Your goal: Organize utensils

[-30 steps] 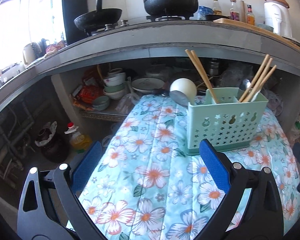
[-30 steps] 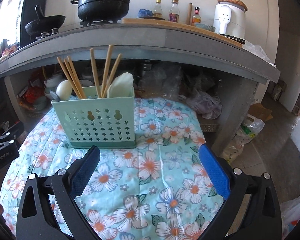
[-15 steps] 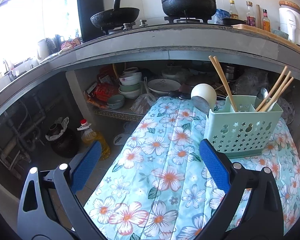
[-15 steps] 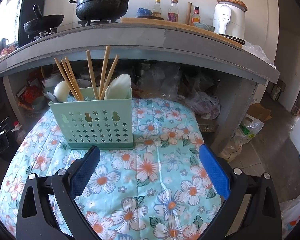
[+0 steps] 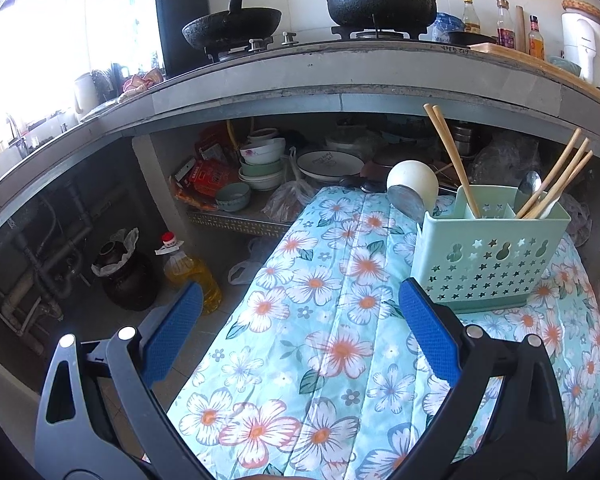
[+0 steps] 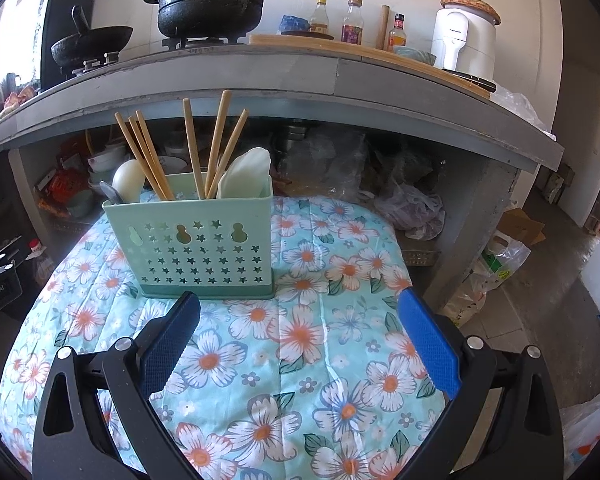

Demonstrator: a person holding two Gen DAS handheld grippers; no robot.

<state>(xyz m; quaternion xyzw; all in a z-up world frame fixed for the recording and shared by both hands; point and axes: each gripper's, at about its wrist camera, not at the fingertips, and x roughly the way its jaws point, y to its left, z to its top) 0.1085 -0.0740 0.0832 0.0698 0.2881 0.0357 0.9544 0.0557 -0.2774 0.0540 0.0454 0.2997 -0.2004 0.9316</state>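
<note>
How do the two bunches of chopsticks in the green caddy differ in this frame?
In the right wrist view, the left bunch of chopsticks leans left, its sticks pressed together. The middle bunch of chopsticks stands nearly upright and fans apart at the tips. Both are pale wood, tips up, in the green caddy; neither open gripper touches them.

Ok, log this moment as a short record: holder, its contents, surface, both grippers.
holder: green utensil holder, upright on the cloth
contents: wooden chopsticks in two bunches, white spoon, metal spoon
surface: floral tablecloth
left gripper: open, empty, short of the holder
right gripper: open, empty, short of the holder
</note>
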